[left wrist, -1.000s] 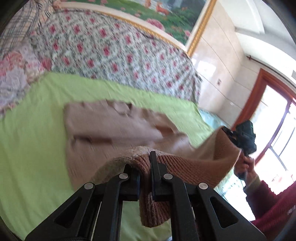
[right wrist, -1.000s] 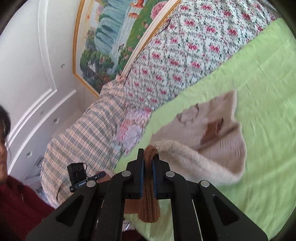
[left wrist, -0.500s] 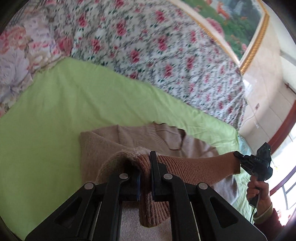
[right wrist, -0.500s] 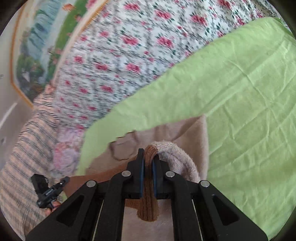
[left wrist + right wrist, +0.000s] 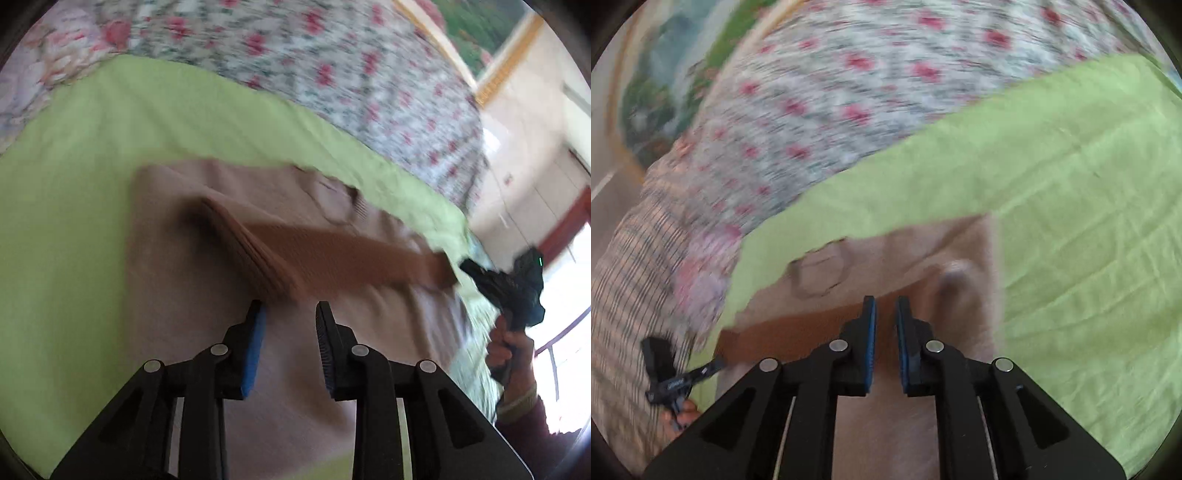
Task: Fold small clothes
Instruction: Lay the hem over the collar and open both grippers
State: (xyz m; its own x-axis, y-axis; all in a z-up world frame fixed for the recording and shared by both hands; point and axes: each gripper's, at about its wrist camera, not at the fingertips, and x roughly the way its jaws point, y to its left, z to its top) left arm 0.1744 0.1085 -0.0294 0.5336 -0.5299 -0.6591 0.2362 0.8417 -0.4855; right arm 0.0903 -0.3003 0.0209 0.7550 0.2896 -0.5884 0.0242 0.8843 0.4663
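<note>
A small beige knitted sweater (image 5: pixel 192 295) lies on the green sheet (image 5: pixel 74 184), folded over so its darker brown ribbed hem band (image 5: pixel 332 254) crosses it. My left gripper (image 5: pixel 290 310) is open and empty, just behind the band's left end. The right gripper also shows in the left wrist view (image 5: pixel 517 284), at the band's far end. In the right wrist view the sweater (image 5: pixel 923 258) lies below my right gripper (image 5: pixel 885 306), whose jaws stand slightly apart with nothing between them, over the brown band (image 5: pixel 798 336). Both views are blurred.
A floral quilt (image 5: pixel 332 74) covers the bed behind the green sheet (image 5: pixel 1071 221). A plaid blanket (image 5: pixel 624 277) lies at the left of the right wrist view. A framed painting (image 5: pixel 480 44) hangs on the wall; a window (image 5: pixel 569 332) is at the right.
Both grippers have let go of the sweater's hem, which now lies folded over on the sweater. Both jaws have opened, the left wider than the right.
</note>
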